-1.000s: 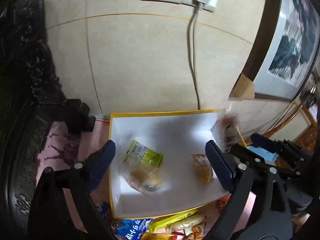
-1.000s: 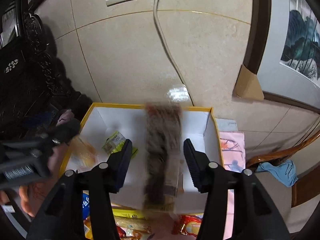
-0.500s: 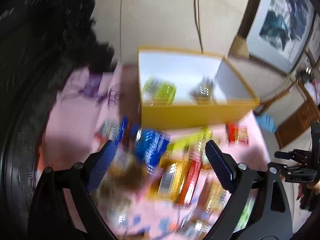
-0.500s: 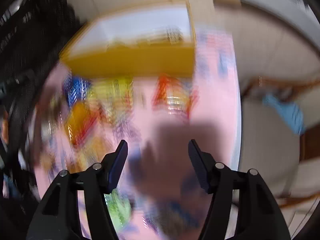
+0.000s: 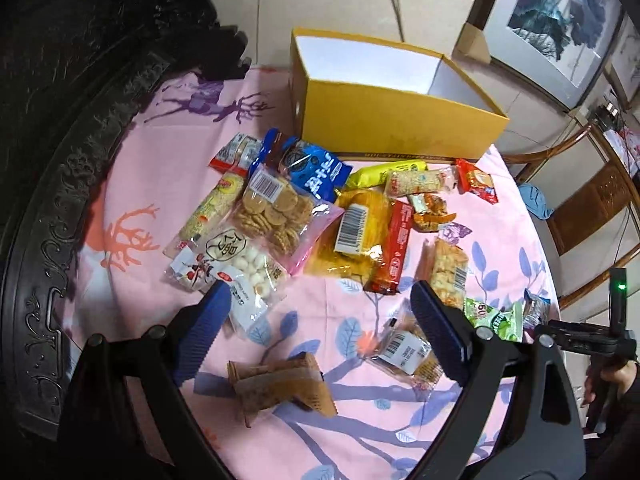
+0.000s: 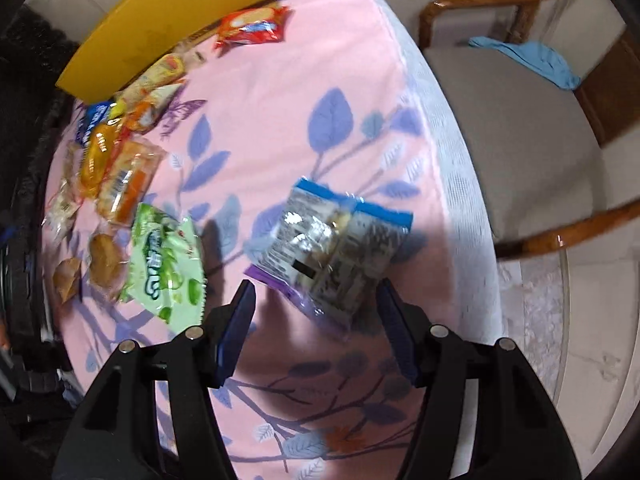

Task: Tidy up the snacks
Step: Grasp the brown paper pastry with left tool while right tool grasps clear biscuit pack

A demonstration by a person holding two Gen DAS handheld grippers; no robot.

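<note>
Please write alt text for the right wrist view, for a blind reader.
An open right claw hovers over a silver snack packet with blue ends on a pink floral tablecloth; a green packet lies to its left.

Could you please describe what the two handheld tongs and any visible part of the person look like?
Both tongs, left and right, share one design: glossy black plastic arms with silver screw heads, ending in two dark blue ribbed pads. In the left view, the right tool's black body shows at the edge with a small green light. The hand beneath it shows a dark sleeve.
</note>
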